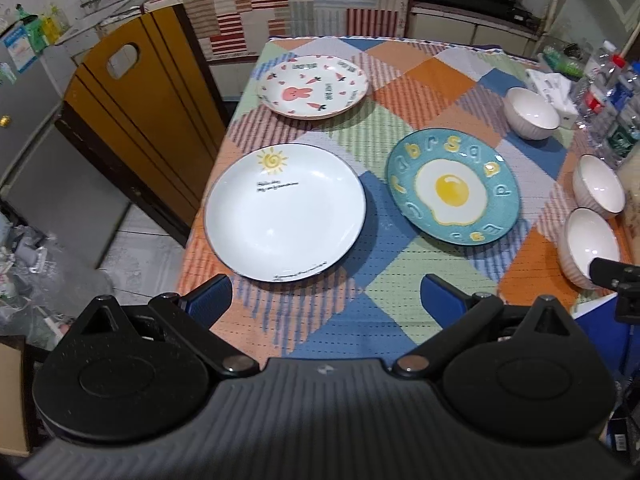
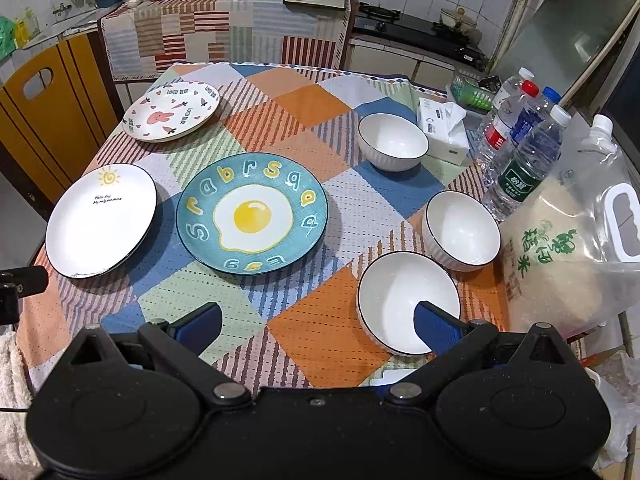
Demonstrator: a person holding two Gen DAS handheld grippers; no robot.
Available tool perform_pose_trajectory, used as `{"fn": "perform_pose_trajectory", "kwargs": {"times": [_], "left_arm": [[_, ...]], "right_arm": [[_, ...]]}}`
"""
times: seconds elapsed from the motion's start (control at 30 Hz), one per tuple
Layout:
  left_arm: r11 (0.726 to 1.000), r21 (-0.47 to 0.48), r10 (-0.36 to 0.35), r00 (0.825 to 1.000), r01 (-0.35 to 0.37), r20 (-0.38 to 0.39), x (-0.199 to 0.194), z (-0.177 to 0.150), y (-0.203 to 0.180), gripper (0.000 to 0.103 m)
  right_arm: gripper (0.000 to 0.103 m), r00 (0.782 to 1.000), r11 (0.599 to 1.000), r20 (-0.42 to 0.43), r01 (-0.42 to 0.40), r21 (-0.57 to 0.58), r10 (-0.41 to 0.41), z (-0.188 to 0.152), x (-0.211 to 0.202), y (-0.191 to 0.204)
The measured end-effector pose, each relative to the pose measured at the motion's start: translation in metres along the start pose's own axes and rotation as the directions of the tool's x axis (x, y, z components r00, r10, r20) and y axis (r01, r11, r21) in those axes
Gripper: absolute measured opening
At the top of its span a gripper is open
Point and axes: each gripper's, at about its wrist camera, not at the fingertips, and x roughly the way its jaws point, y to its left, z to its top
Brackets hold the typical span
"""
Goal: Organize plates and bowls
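Three plates lie apart on the patchwork tablecloth: a white sun plate (image 1: 286,212) (image 2: 100,226), a teal fried-egg plate (image 1: 452,192) (image 2: 252,214), and a pink rabbit plate (image 1: 314,86) (image 2: 172,112) at the far left. Three white ribbed bowls stand on the right side: near bowl (image 2: 400,304) (image 1: 588,246), middle bowl (image 2: 462,230) (image 1: 598,186), far bowl (image 2: 392,142) (image 1: 530,112). My left gripper (image 1: 326,298) hangs open over the table's near edge, just short of the sun plate. My right gripper (image 2: 318,322) is open, its right finger (image 2: 436,326) in front of the near bowl.
A tissue pack (image 2: 442,128), water bottles (image 2: 524,160) and a clear bag of rice (image 2: 568,256) crowd the table's right edge. A yellow-brown folded chair (image 1: 132,128) stands left of the table. A cloth-covered counter (image 2: 224,28) and stove (image 2: 416,32) lie behind.
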Motion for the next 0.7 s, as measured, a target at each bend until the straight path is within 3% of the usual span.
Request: {"fn": "perform_pose_trajectory", "kwargs": {"times": [0.4, 0.7], "left_arm": [[1.000, -0.006, 0.000, 1.000, 0.000, -0.010, 0.003, -0.003, 0.006, 0.102], [1.000, 0.017, 0.012, 0.999, -0.012, 0.030, -0.009, -0.005, 0.006, 0.102]], "right_arm": [[0.103, 1.000, 1.000, -0.006, 0.002, 0.001, -0.002, 0.000, 0.002, 0.000], [0.103, 1.000, 1.000, 0.013, -0.008, 0.008, 0.007, 0.001, -0.003, -0.001]]}}
